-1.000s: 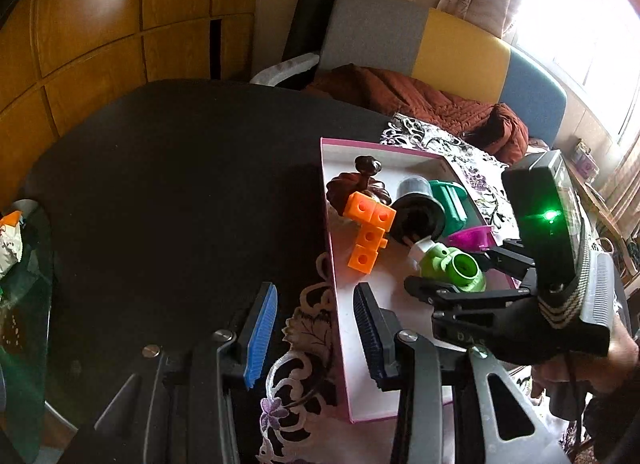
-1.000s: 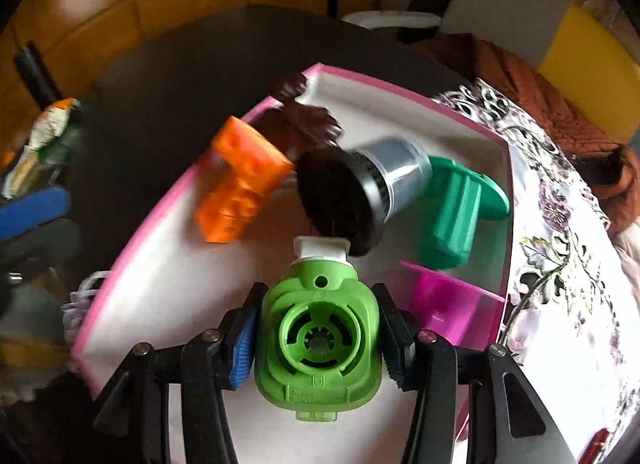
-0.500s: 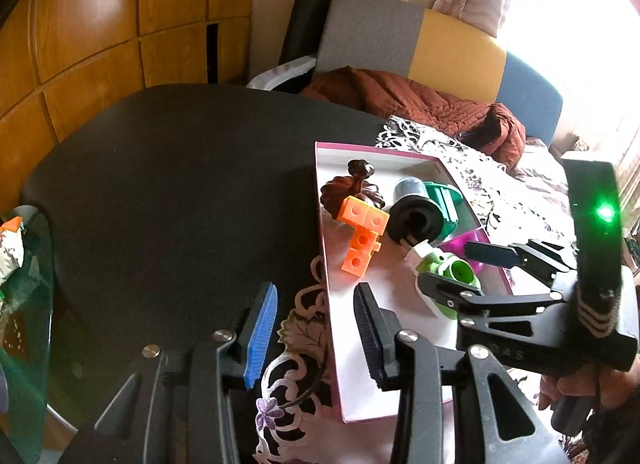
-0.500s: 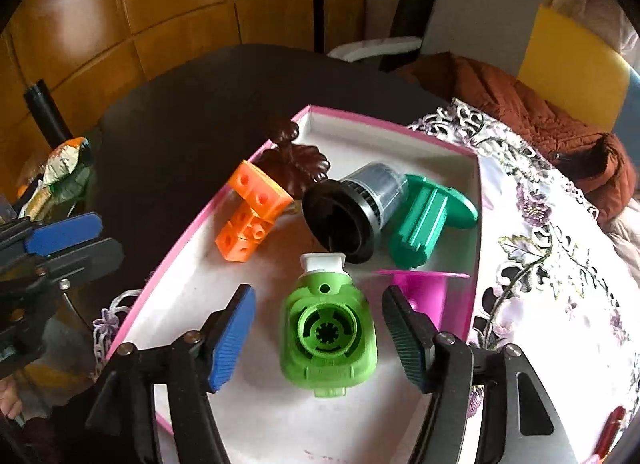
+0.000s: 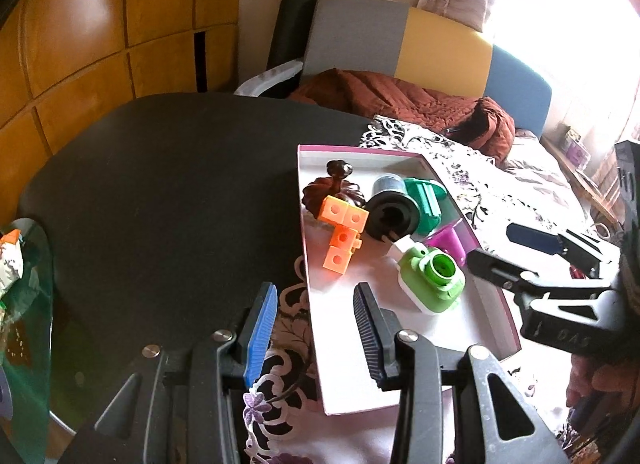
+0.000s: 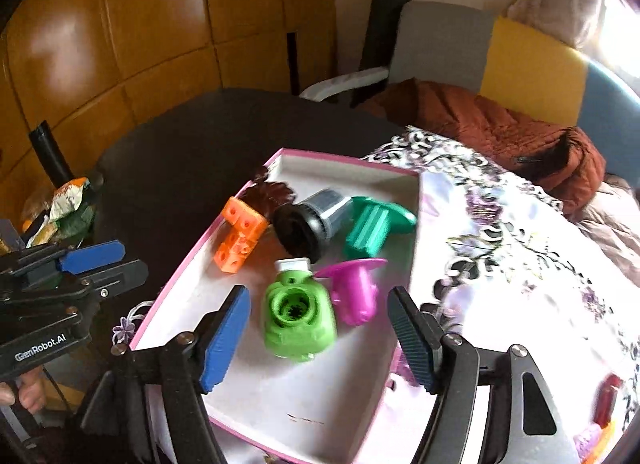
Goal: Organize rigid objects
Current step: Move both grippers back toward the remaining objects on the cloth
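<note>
Green nozzle piece (image 6: 298, 318) lies untouched between the opening right hand-held gripper (image 6: 318, 338).

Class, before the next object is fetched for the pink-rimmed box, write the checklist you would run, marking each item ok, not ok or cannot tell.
1. Green part lies in the box: ok.
2. Right gripper clear of it, jaws opening, pads not touching: ok.
3. Left gripper holds nothing: ok.
4. Free floor space at the box's near end: ok.
5. Orange blocks, black cylinder, teal part and magenta part all inside: ok.
6. Which object comes next: cannot tell.
</note>
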